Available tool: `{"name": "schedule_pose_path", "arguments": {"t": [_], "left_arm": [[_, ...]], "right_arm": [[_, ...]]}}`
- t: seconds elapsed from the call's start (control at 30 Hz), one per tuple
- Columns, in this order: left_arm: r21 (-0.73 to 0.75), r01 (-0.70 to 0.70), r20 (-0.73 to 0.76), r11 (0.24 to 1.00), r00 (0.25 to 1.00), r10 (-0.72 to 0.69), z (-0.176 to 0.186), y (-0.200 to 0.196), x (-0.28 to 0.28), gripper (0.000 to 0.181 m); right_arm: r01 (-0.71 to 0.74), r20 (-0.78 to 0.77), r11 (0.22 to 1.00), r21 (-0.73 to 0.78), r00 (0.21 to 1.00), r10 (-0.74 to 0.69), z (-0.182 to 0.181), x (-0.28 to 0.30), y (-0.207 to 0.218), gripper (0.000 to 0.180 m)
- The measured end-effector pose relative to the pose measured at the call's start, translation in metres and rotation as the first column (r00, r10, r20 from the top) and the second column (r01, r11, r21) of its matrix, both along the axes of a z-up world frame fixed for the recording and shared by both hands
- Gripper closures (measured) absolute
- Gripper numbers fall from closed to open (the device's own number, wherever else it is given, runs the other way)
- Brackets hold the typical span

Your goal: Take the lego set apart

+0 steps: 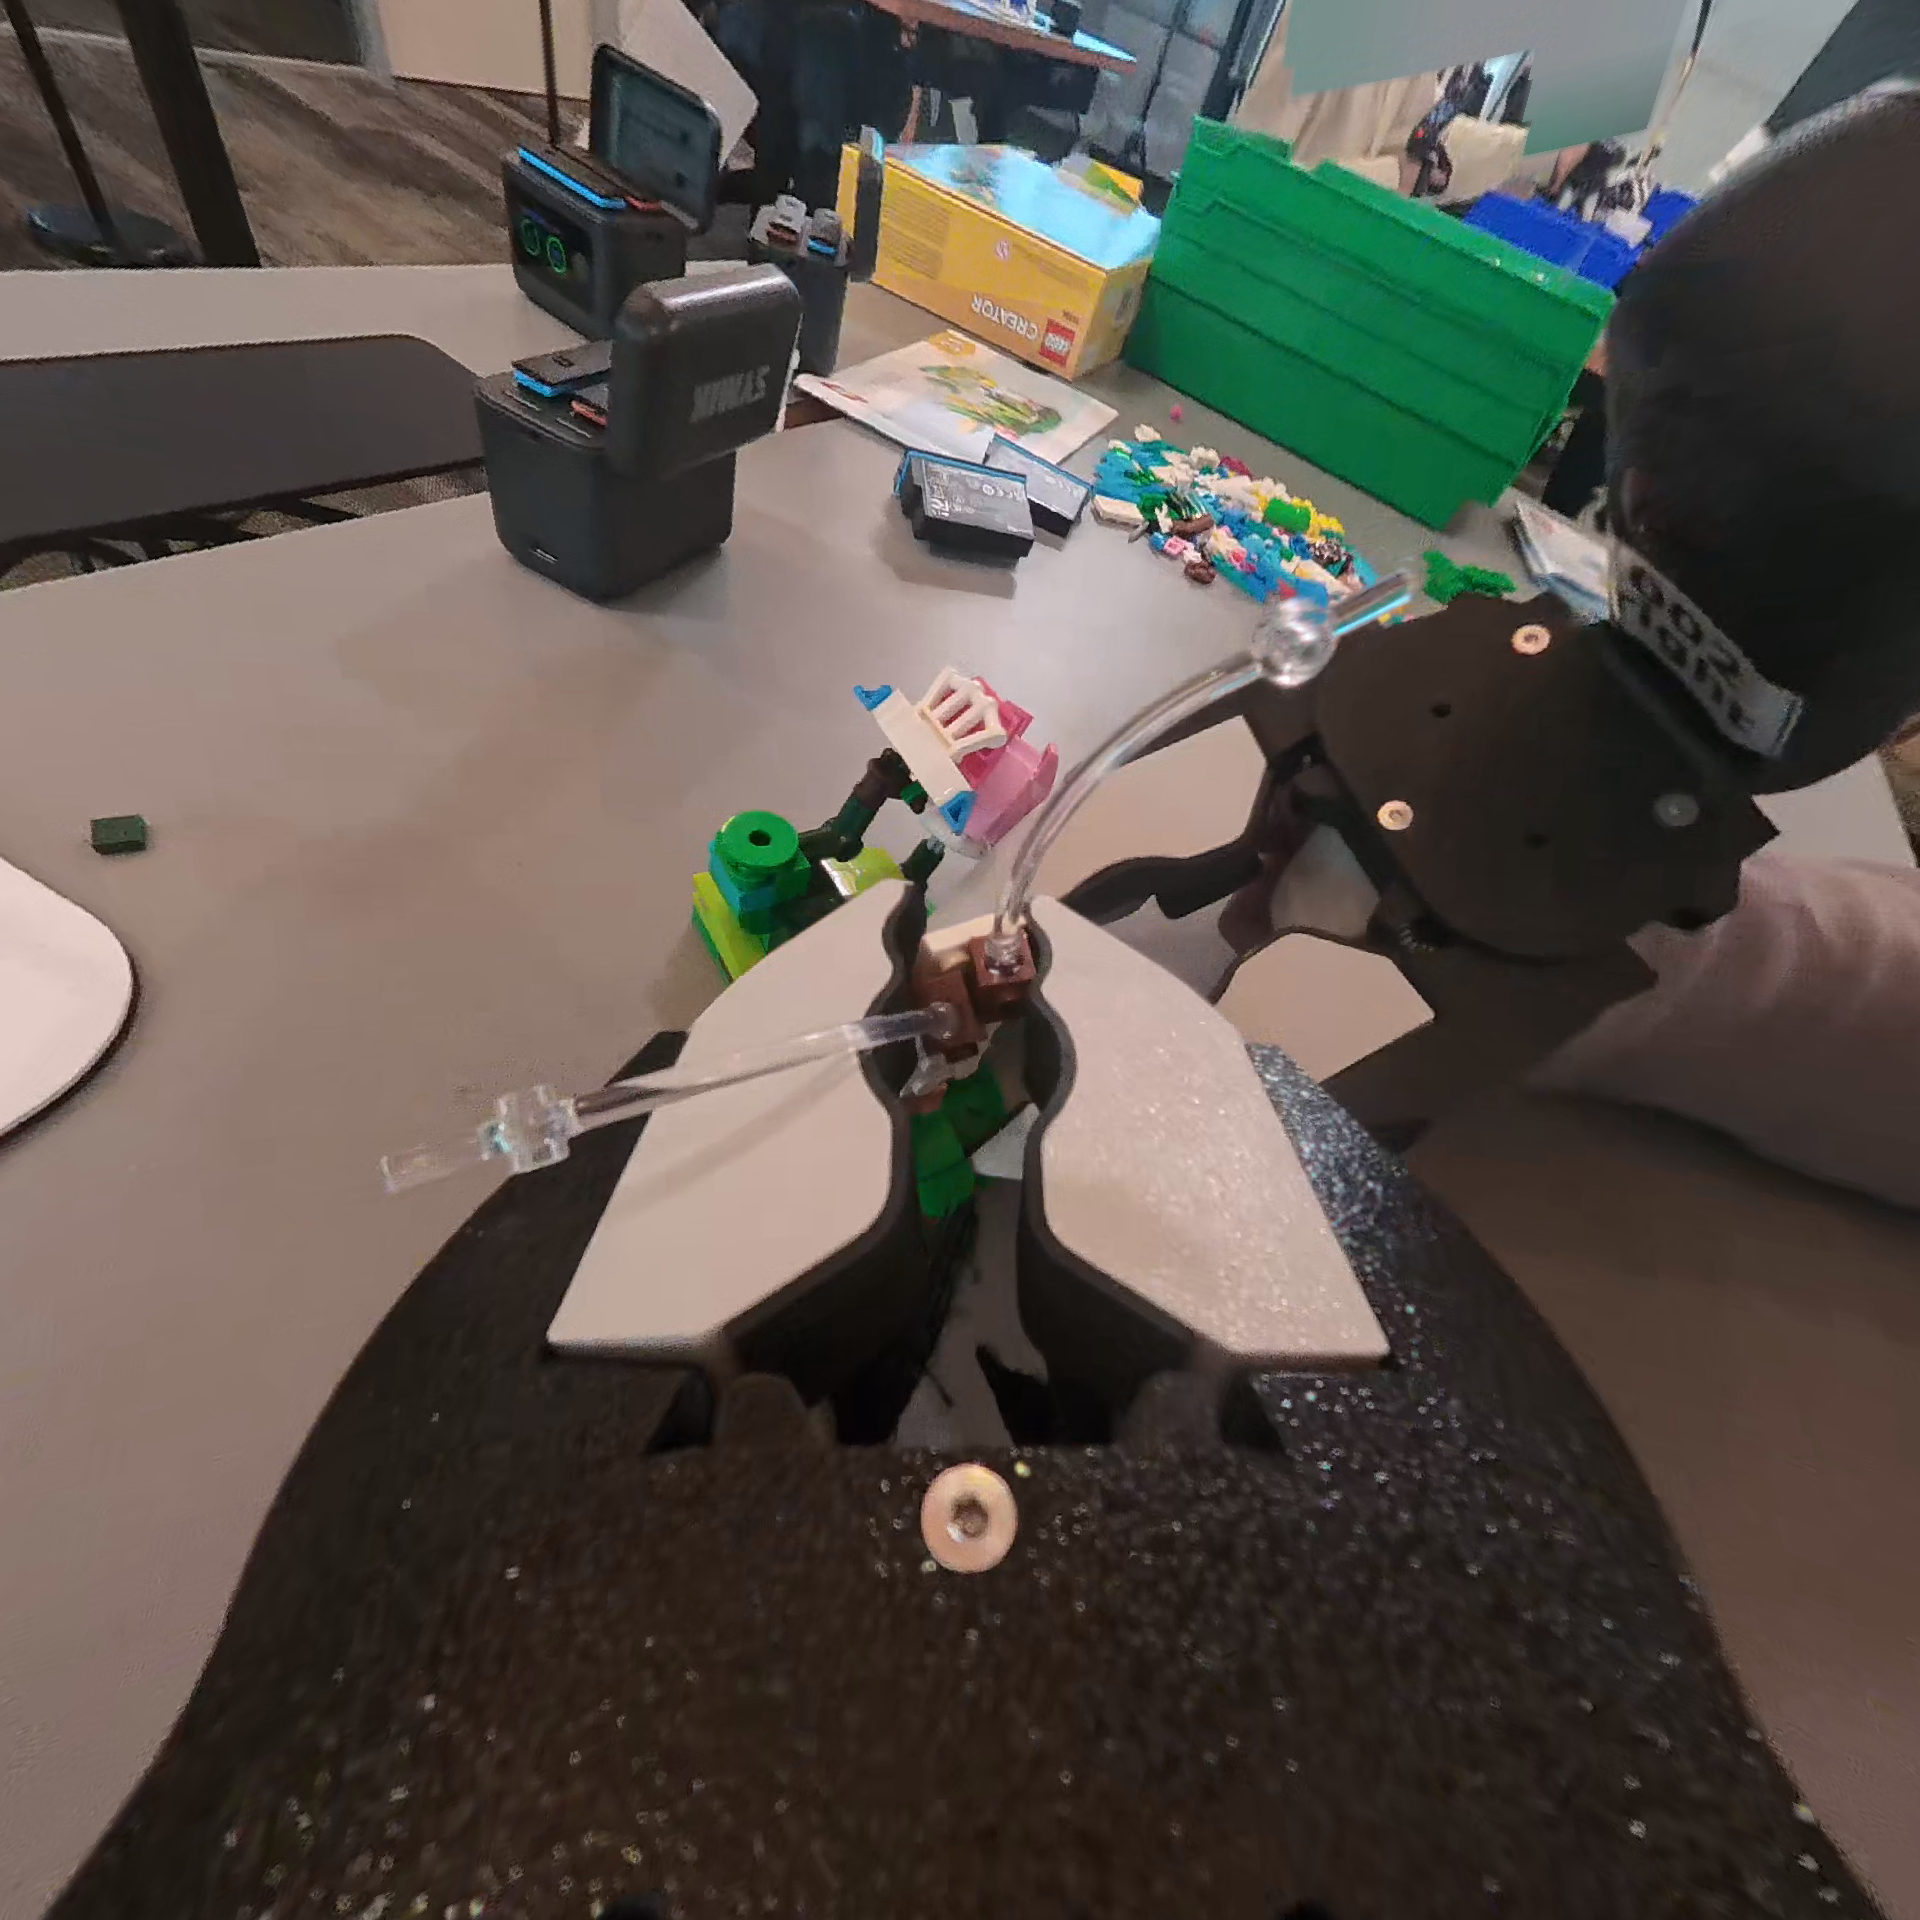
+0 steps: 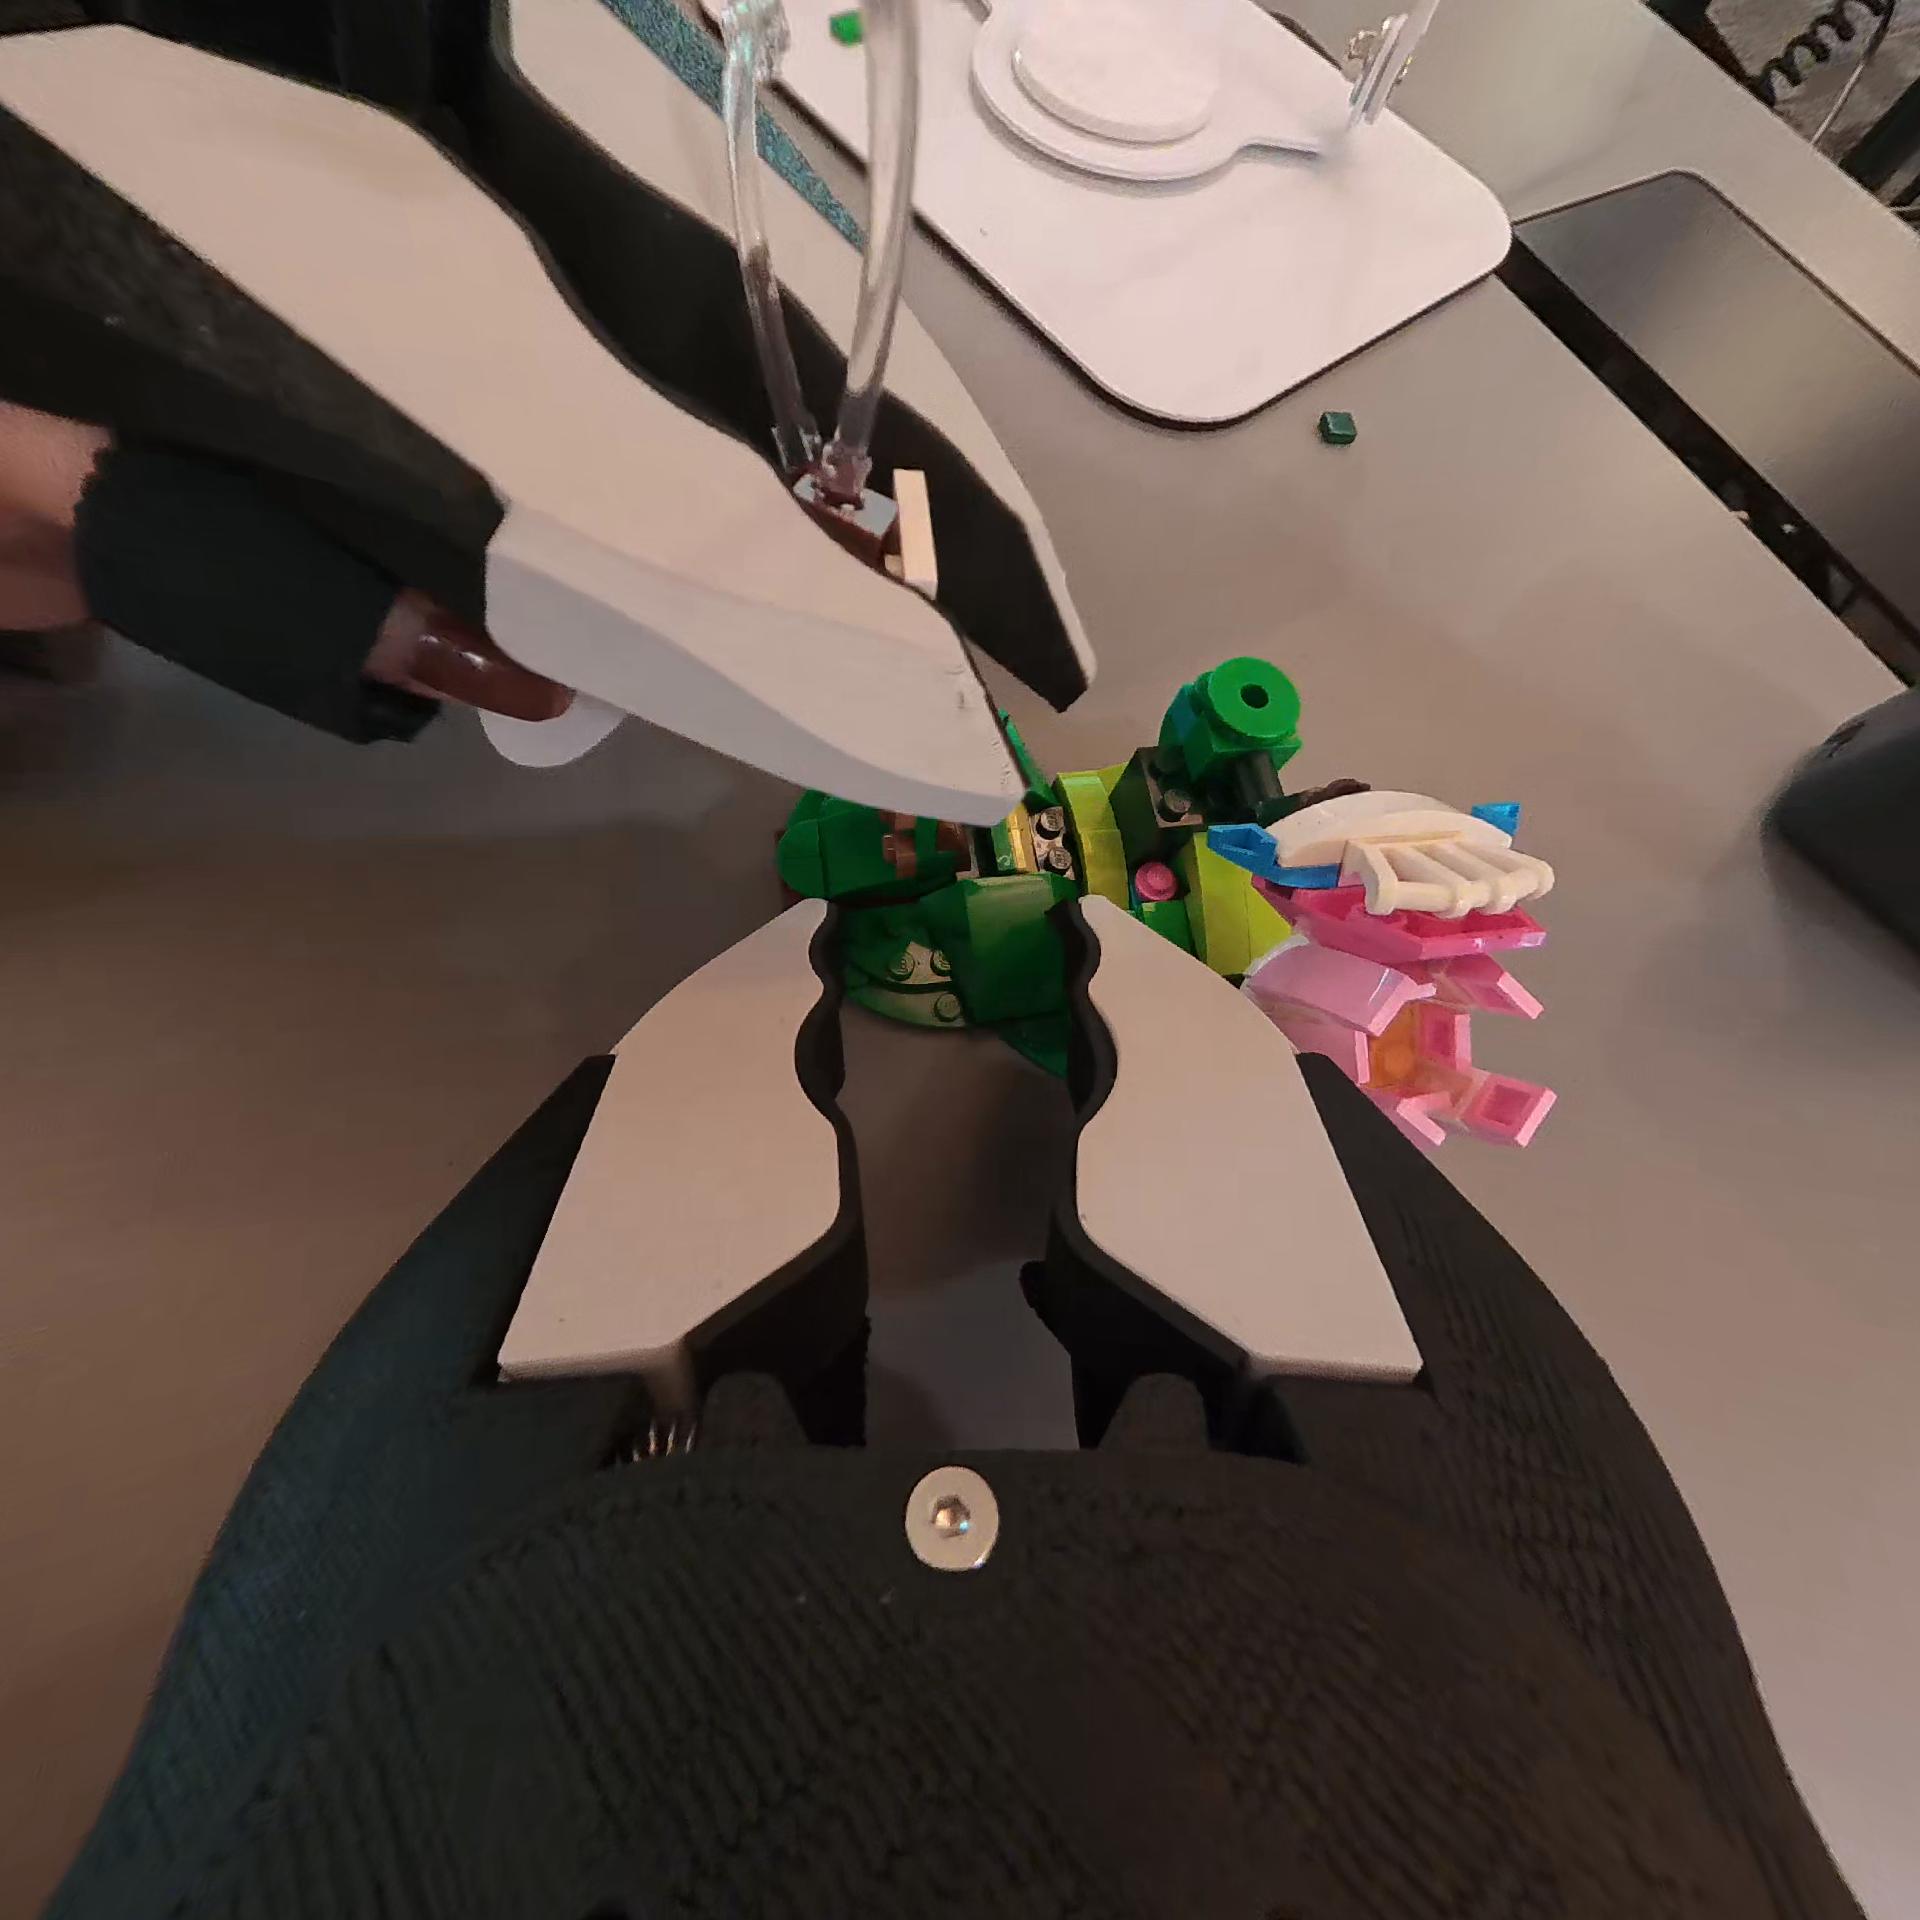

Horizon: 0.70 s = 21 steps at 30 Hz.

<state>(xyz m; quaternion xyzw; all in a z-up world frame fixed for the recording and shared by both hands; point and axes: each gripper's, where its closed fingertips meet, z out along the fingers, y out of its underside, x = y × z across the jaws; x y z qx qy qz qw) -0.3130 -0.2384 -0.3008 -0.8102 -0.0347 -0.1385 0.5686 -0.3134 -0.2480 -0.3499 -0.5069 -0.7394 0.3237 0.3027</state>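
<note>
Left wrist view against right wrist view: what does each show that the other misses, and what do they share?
Only the left wrist view shows the yellow box, the green crate, the loose brick pile and the black charger cases.

Only the right wrist view shows the right gripper straddling the model's green base.

Both show the lego model, the left gripper clamping its brown piece, and the clear rods.

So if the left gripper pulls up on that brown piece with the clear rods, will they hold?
Probably not rigidly: the clear rods are thin, long and curved, so likely springy. They plug into the small brown piece by narrow ends and may pop out. The left gripper grips only that piece.
</note>
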Motion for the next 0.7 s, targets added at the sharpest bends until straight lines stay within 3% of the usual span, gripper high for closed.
{"name": "schedule_pose_path", "arguments": {"t": [0.2, 0.4, 0.7], "left_arm": [[0.000, 0.025, -0.196, 1.000, 0.980, -0.024, -0.001, -0.006, 0.005, 0.165], [0.040, -0.023, -0.415, 0.999, 0.909, 0.038, -0.002, -0.017, 0.006, 0.165], [0.068, -0.145, -0.567, 0.987, 0.808, 0.158, -0.007, -0.031, 0.008, 0.165]], "right_arm": [[0.021, 0.010, 1.000, -0.017, 1.000, -0.021, -0.001, 0.000, 0.001, 0.140], [0.047, 0.022, 0.998, -0.034, 0.999, -0.046, -0.002, -0.001, 0.002, 0.140], [0.075, 0.029, 0.997, -0.036, 0.997, -0.073, -0.002, -0.002, 0.002, 0.140]]}}
